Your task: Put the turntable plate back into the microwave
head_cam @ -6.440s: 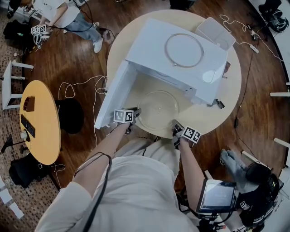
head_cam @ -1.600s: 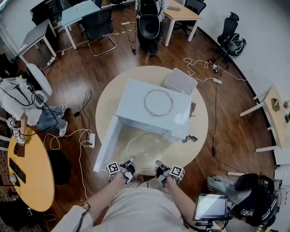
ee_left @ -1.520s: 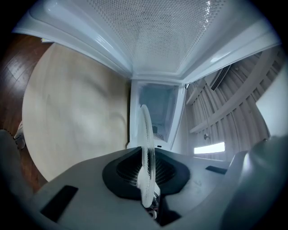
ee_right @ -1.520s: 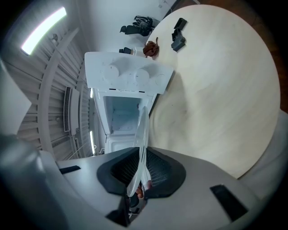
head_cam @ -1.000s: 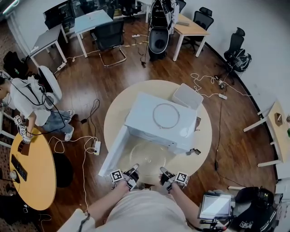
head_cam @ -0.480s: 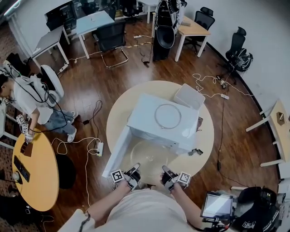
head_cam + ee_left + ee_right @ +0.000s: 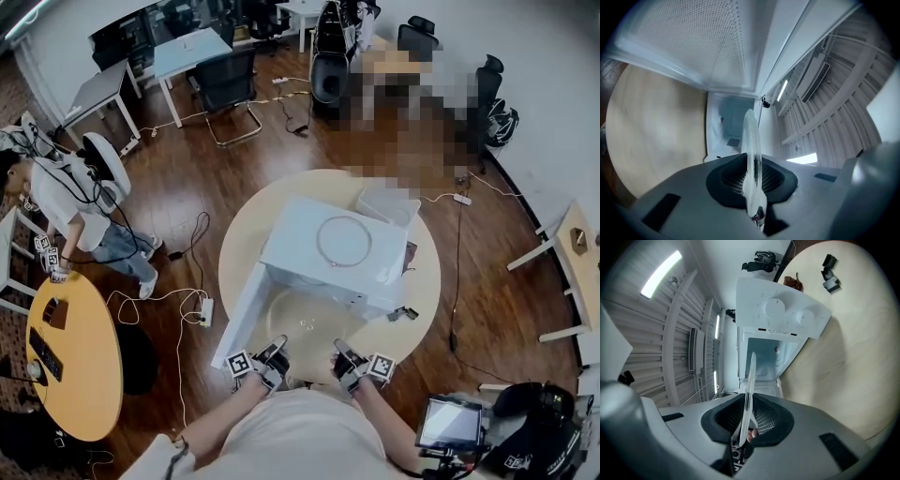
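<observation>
Left gripper [image 7: 275,353] and right gripper [image 7: 343,355] each clamped on the near rim of the glass turntable plate [image 7: 309,323], plate held just before the open microwave [image 7: 333,248], door [image 7: 240,314] swung left, ring [image 7: 343,241] lying on top, round table [image 7: 424,281] beneath

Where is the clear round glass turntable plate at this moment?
The glass plate is low at centre in the head view, its near edge clamped by the left gripper and the right gripper, just before the open white microwave.
</observation>
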Available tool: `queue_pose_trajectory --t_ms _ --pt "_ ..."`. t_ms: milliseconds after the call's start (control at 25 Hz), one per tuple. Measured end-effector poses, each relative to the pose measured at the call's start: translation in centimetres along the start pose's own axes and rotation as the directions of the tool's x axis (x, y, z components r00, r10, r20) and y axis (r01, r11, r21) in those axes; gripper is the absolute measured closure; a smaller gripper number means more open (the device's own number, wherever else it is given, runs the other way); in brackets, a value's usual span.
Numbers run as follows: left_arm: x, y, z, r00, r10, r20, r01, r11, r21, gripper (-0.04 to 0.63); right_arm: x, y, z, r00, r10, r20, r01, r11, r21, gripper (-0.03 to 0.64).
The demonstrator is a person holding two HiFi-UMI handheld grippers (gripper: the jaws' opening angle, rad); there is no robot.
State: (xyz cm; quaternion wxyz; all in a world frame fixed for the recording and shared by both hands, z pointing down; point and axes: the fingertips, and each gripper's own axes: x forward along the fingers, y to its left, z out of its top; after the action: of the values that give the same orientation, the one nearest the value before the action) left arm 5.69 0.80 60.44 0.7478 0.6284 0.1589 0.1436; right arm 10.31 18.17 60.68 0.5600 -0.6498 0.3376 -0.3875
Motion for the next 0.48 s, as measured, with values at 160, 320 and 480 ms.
queue_pose_trajectory --t_ms 160,320,480 --pt "-0.2 -0.6 0.1 1.000 -0.010 -0.001 0.010 1.000 0.003 0.560 0.0 0.9 -0.2 0.999 0.040 -0.007 -0.041 0.998 -0.042 0.571" --pt "-0.2 -1.4 0.0 1.000 -0.020 -0.005 0.020 1.000 0.014 0.560 0.0 1.4 -0.3 0.998 0.050 -0.026 -0.053 0.993 -0.102 0.571" --pt "-0.3 -1.5 -0.1 1.000 -0.014 -0.002 0.014 1.000 0.010 0.558 -0.2 1.7 -0.6 0.999 0.034 -0.036 -0.038 0.992 -0.121 0.571"
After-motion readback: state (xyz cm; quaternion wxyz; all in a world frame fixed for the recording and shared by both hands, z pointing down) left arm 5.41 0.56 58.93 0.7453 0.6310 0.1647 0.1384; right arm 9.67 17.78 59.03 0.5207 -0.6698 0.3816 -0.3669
